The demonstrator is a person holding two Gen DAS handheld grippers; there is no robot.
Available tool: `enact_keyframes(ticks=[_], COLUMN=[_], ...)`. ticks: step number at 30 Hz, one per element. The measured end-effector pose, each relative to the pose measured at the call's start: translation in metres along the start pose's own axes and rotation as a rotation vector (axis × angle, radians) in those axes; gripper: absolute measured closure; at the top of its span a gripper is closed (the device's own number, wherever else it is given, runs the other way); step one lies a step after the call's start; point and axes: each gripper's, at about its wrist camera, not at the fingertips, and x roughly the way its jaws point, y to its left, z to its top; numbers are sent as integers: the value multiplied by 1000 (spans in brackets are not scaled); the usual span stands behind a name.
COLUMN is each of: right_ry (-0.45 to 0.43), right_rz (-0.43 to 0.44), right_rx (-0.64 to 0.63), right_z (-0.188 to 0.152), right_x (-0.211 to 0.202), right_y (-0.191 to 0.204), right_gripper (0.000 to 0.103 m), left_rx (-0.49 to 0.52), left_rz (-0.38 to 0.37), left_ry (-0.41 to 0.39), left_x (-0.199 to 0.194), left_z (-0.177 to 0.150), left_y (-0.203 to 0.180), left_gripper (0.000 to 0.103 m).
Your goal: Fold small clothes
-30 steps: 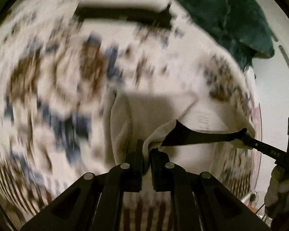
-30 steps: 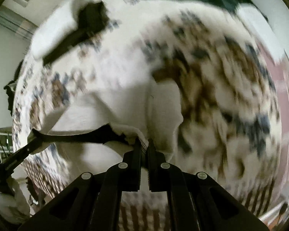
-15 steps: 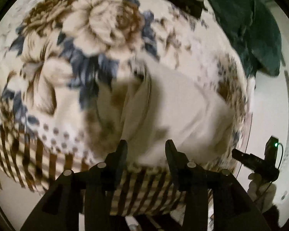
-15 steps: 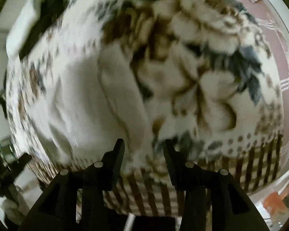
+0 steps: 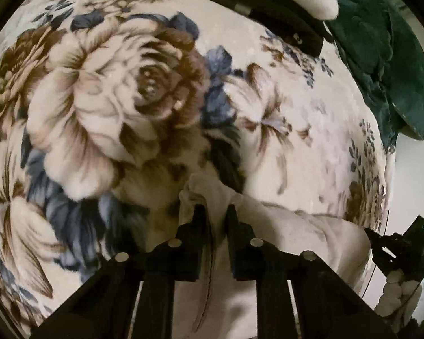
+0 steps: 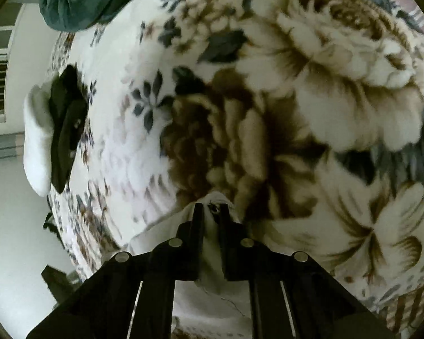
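Observation:
A small cream-white garment (image 5: pixel 291 234) lies on a floral blanket (image 5: pixel 113 90). My left gripper (image 5: pixel 215 212) is shut on one edge of it, with cloth bunched between the fingers. My right gripper (image 6: pixel 211 207) is shut on another edge of the same garment (image 6: pixel 161 234), which hangs down under the fingers. In the left wrist view the right gripper's body shows at the far right (image 5: pixel 395 243). Much of the garment is hidden below both grippers.
The blanket (image 6: pixel 325 84) covers a bed. A dark green cloth (image 5: pixel 387 56) lies at the far edge. A black garment (image 6: pixel 66 130) lies on a white one (image 6: pixel 36 141) near it. A pale wall and window blinds are beyond.
Both grippers let go of the garment, opened, and have now closed on its near edges. The black collar or strap seen one second ago is out of view.

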Motion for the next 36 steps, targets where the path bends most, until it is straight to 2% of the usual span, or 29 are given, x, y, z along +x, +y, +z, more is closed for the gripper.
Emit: enact_keyframes(ticks=[3,6,9,12,14,15,16,17,19,21,22,23,24,27,31,33,36], right_ry=[-35,-24,-13,21,20,16,14,21,52,104,124,127,121,42,-16,-2,33], right_rz=[-49,-60,-65,-30,-7,3,26,36,32,19,1,-13,-35,-83,-89,-69,-55], right_rx=[65,146,139,91,68,62,62,61,54,55,59,60,50,22,159,205,140], right_z=[5,9,14,20,23,23,24,26,28,30,29,27,25,21,26,27,29], right_x=[0,10,15,10,-2,-6,-11,-12,-7,5,10,15,19,8,0,7,11], right_y=[-13,-26,-20,-11,-8,-8,-9,-9,-7,-7,-8,-7,-4,4,-21,-29,-17], right_gripper=[95,95,95,90,81,66,57,56,56,56,64,81,88,91,94,94,90], left_rx=[-43,-72,-57,-73,-83,-81,-76,-66,-45,-4,19,32,33,-19,-118,-138,-154], left_rz=[-12,-18,-29,-97,-122,-137,-142,-137,-120,-64,-30,1,26,36,67,47,-88], left_ry=[5,21,18,26,34,30,26,25,35,40,25,23,19,-13,-13,-3,22], left_x=[3,14,10,-4,-12,-14,-14,-11,-1,13,18,21,21,9,8,7,-1], left_z=[6,16,22,25,24,24,24,25,29,33,34,34,36,40,47,49,52], left_y=[12,20,17,15,15,14,13,11,5,-4,-8,-10,-10,4,45,56,52], left_gripper=[94,94,94,91,81,76,61,54,54,57,73,97,97,102,103,103,101])
